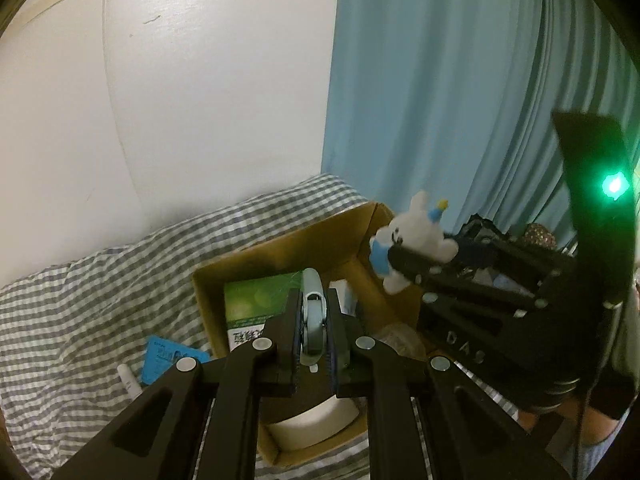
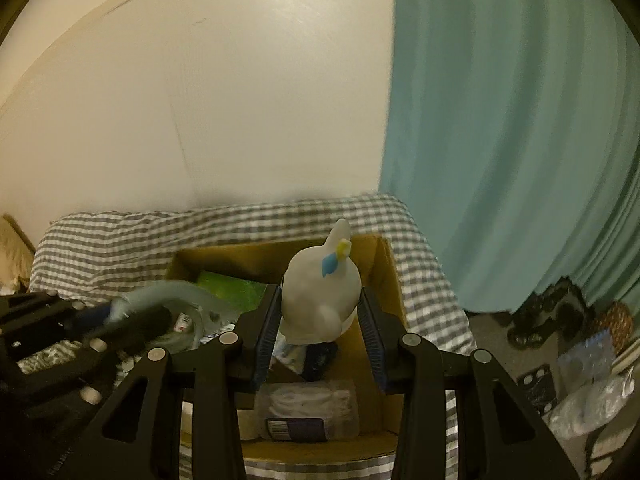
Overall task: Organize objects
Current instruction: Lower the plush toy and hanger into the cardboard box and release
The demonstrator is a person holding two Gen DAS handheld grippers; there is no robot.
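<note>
My right gripper [image 2: 319, 320] clamps a white plush toy [image 2: 320, 296] over the cardboard box [image 2: 384, 280] on the checked bed [image 2: 120, 232]. My left gripper [image 1: 314, 320] pinches a pale blue object [image 1: 314, 300], too blurred to name; box contents partly hidden.

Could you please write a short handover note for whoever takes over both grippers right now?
Left gripper: jaws shut on a grey-blue curved item, held over the cardboard box.
Right gripper: jaws shut on a white plush toy, also over the box.
The box sits on the checked bedding; a green package and a wrapped white pack are already in it.
Left to do: drop both held items in. A blue packet and a white tube lie beside the box.
</note>
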